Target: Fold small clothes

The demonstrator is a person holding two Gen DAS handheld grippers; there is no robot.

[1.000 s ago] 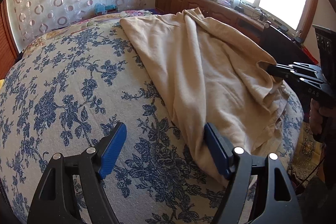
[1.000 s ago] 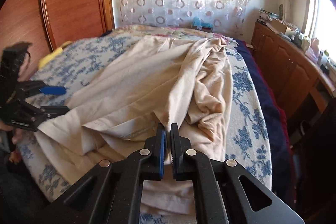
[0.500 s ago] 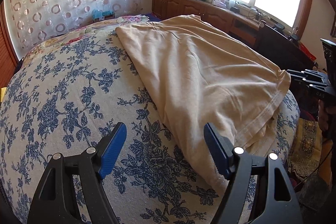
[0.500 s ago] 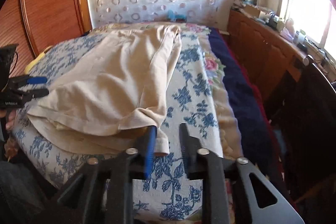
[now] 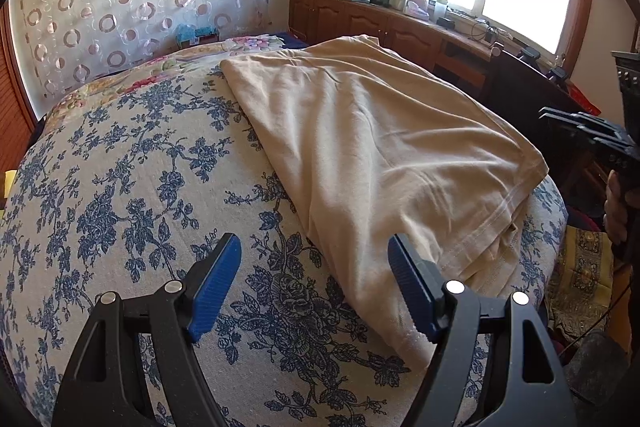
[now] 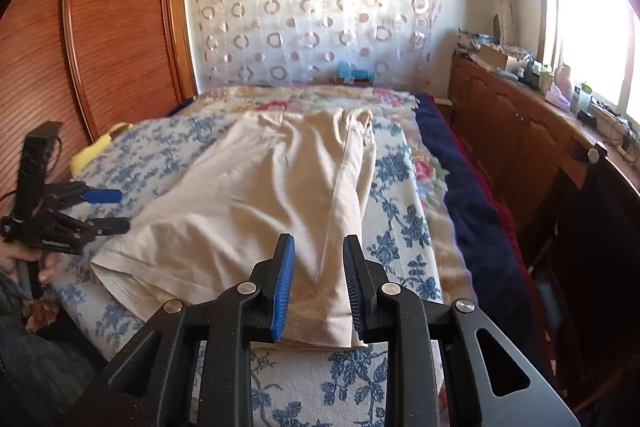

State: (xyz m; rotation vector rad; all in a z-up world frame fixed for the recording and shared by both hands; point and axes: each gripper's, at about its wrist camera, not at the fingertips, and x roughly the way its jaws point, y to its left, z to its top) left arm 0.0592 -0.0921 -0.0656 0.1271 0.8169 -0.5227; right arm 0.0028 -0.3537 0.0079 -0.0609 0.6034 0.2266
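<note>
A beige garment [image 5: 372, 155] lies folded lengthwise and fairly flat on the blue-flowered bedspread [image 5: 120, 187]. My left gripper [image 5: 314, 267] hovers open over the bedspread, its right finger just above the garment's near edge, with nothing between the pads. It also shows at the left of the right wrist view, the left gripper [image 6: 106, 211] beside the garment's hem corner. My right gripper [image 6: 319, 267] stands a little open above the garment [image 6: 272, 211], whose near corner lies under the gap; the pads do not press on it. The right gripper [image 5: 592, 139] shows off the bed's right edge.
A dark blue blanket [image 6: 460, 195] runs along the bed's right side. A wooden cabinet [image 6: 512, 131] with clutter stands under the window. A wooden wardrobe [image 6: 80, 47] rises on the left, with a yellow item [image 6: 96, 151] by it. A hand [image 5: 616, 211] holds the right gripper.
My right gripper let go of the garment's edge, its jaws parted, and it drew back toward the bed's near edge. The bunched garment now lies flat. The left gripper stayed put.
</note>
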